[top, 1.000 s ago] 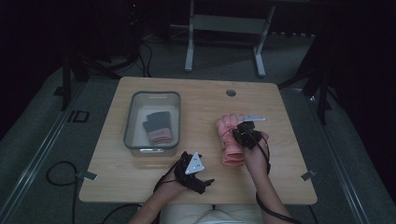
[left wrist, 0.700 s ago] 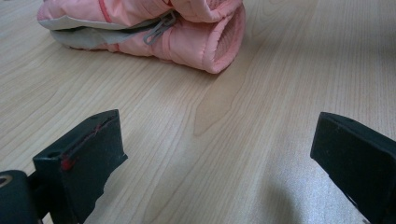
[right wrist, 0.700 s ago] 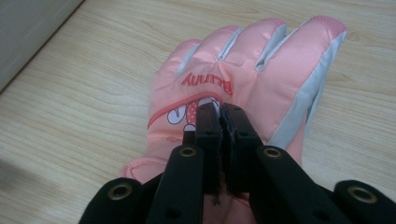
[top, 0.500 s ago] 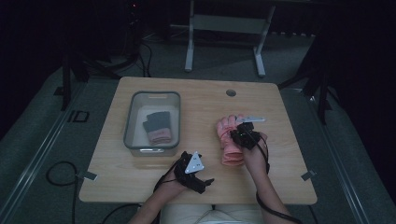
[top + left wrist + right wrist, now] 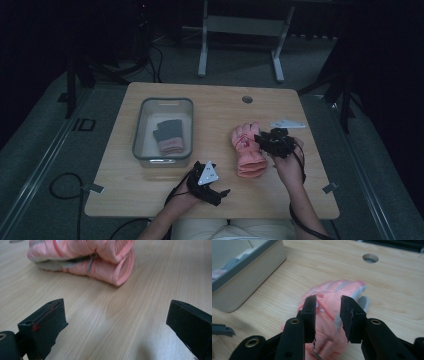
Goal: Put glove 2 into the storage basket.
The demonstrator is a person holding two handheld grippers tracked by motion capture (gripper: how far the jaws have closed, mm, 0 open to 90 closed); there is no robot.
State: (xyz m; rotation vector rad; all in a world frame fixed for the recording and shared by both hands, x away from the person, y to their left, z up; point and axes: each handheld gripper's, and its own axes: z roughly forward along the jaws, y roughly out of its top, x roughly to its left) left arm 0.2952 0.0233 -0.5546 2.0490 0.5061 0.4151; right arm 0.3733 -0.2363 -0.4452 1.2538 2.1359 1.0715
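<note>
Right gripper, fingers just parting above the pink ski glove right of the bin, releases it; left gripper, fingers spread, likely grasps next.

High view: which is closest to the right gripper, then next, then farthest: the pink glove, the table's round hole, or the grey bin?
From the right gripper:
1. Pink glove, right beside it, just to its left.
2. Round hole, farther back near the table's far edge.
3. Grey bin, across on the table's left side.
</note>
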